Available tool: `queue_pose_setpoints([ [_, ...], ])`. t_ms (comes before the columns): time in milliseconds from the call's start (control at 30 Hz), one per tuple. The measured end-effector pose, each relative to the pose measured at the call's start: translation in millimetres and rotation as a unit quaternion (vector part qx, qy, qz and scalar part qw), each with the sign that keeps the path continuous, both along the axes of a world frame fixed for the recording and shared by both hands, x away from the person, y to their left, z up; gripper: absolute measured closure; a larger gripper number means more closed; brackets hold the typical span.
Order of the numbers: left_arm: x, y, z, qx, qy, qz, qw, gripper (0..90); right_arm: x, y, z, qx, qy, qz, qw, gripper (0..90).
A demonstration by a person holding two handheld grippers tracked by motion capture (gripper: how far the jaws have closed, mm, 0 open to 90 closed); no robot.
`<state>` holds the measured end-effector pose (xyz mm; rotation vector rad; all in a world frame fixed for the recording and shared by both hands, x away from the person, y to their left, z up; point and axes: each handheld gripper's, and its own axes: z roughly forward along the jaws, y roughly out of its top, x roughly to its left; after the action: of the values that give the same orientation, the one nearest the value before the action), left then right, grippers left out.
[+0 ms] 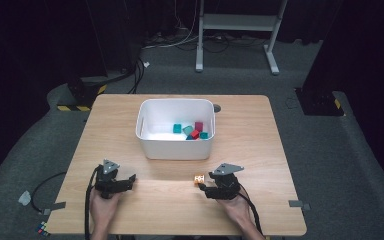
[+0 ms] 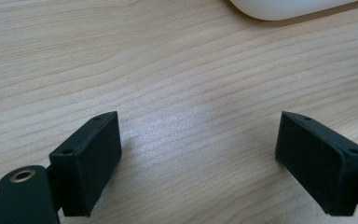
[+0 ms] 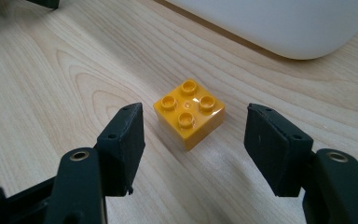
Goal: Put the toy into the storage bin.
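No writing, label, brand or number can be read anywhere. The yellow brick (image 3: 189,114) shows plain studs with no legible lettering, and the white bin (image 1: 176,129) and the worktop (image 1: 260,145) bear no marks.

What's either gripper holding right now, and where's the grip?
Nothing. The right gripper is open, its fingers flanking the yellow brick without touching. The left gripper is open over bare table.
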<state>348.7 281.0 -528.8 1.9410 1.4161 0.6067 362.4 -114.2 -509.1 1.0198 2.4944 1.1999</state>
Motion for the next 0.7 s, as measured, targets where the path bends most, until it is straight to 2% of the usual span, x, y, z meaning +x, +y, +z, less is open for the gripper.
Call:
queue_pose_setpoints([
  [700, 0.0, 0.0, 0.0, 0.0, 0.0, 0.0, 1.0, 14.5, 10.3, 23.7, -11.2, -0.023, -0.008, 0.003, 0.9997, 37.9],
])
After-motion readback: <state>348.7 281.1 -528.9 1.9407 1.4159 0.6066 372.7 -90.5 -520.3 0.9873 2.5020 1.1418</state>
